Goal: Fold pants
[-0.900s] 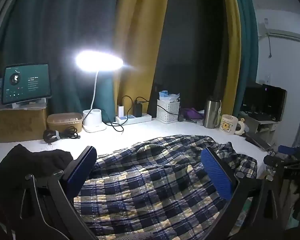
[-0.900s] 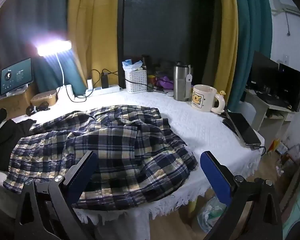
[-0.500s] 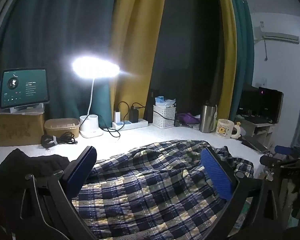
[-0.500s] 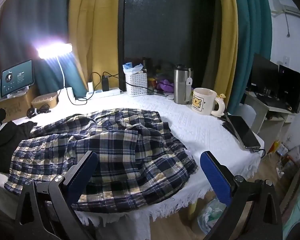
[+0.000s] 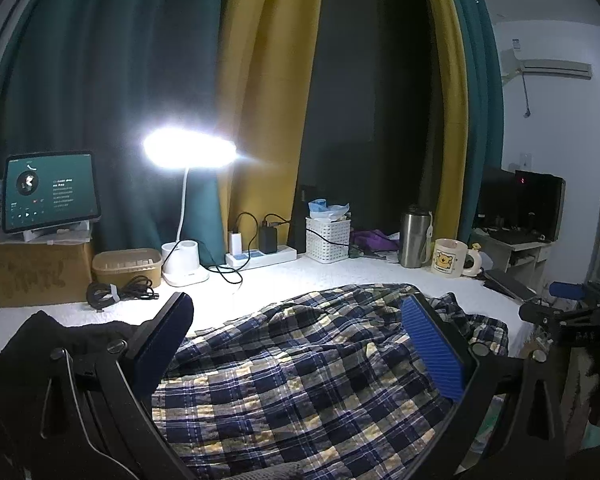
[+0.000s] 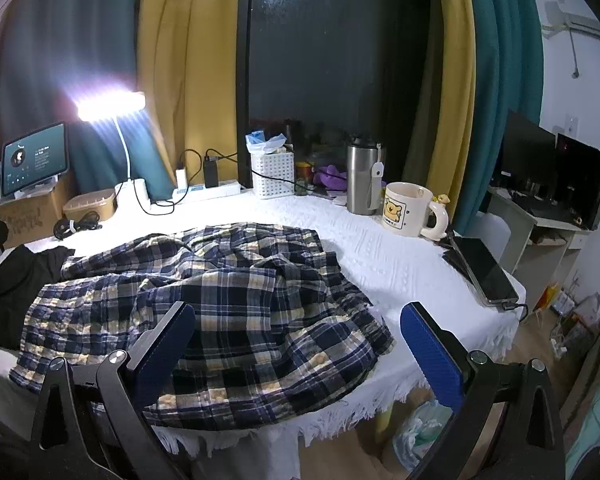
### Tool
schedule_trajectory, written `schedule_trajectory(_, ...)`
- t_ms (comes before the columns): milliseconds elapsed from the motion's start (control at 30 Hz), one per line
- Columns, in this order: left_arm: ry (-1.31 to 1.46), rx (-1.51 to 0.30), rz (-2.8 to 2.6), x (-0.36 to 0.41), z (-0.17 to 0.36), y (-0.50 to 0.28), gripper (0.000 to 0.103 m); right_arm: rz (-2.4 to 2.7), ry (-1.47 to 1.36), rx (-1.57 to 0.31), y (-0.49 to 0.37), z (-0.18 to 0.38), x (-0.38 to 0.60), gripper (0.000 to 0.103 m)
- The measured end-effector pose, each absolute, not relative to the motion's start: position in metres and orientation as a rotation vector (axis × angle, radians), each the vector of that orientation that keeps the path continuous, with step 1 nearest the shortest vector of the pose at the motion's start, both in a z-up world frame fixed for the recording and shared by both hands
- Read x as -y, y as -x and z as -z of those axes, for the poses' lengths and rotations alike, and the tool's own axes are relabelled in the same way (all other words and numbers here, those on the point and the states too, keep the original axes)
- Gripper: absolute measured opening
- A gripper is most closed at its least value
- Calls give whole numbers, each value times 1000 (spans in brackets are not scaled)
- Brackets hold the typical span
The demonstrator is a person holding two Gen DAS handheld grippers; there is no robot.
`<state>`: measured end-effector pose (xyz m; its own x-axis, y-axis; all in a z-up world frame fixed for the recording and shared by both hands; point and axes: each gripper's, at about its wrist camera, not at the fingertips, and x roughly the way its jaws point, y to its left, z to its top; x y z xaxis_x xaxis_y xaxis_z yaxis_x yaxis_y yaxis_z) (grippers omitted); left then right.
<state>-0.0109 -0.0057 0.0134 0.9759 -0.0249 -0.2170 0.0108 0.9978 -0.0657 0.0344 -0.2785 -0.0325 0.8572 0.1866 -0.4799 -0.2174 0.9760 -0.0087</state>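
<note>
Left gripper (image 5: 298, 344) and right gripper (image 6: 298, 350) both spread wide, holding nothing, above crumpled plaid pants (image 6: 204, 300) lying on the white table (image 6: 400, 264), black garment (image 6: 8, 280) at their left, mug (image 6: 406, 210) and lit desk lamp (image 5: 190, 152) beyond.

Pants (image 6: 204, 300) on table (image 6: 400, 264), mug (image 6: 406, 215) behind

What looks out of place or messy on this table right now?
The plaid pants lie in a rumpled heap, one edge hanging over the table's front. A black garment is bunched at the left end. Both grippers are open and hold nothing.
</note>
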Motion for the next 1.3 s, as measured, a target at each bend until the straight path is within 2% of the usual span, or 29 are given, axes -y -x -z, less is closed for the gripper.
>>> schedule_trajectory(1300, 46, -191, -18, 6, -15, 19, 103, -211, 70, -485, -32, 26, 277, 103)
